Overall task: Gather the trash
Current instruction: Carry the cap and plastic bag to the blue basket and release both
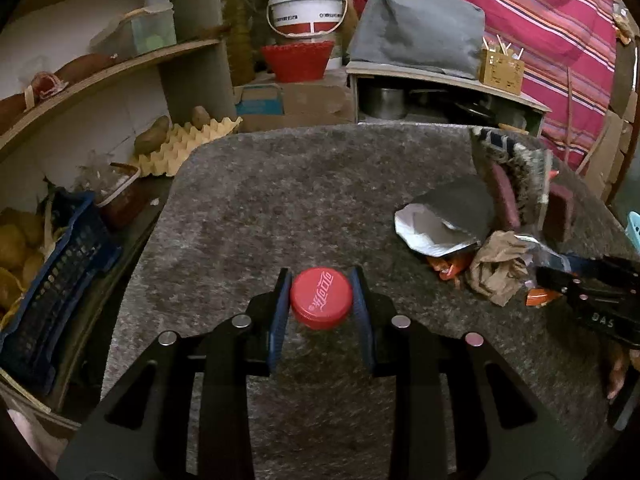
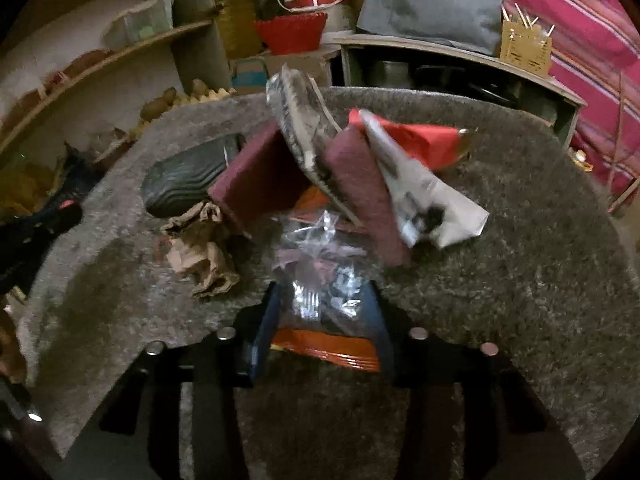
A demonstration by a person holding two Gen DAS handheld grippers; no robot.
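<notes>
Red cap (image 1: 321, 298) with white lettering, between blue pads (image 1: 362, 304) on a black left tool (image 1: 321, 304). Mottled grey felt on the table (image 1: 312, 184). Silver foil (image 1: 434, 230), brown crumpled paper (image 1: 496, 266), orange wrapper (image 2: 326, 348), clear crinkled plastic (image 2: 320, 276) at the right tool (image 2: 324, 312). Maroon blocks (image 2: 256, 186). Black ribbed sole (image 2: 188, 178). Red packet (image 2: 416, 140). Magenta striped cloth (image 1: 548, 20). White bucket (image 1: 306, 8), red band. Red basket (image 1: 298, 60). Blue crate (image 1: 60, 276).

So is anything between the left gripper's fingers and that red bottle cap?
Nothing visible. The red bottle cap sits directly between the left gripper pads, which look closed on its sides; only bare grey felt lies around it.
</notes>
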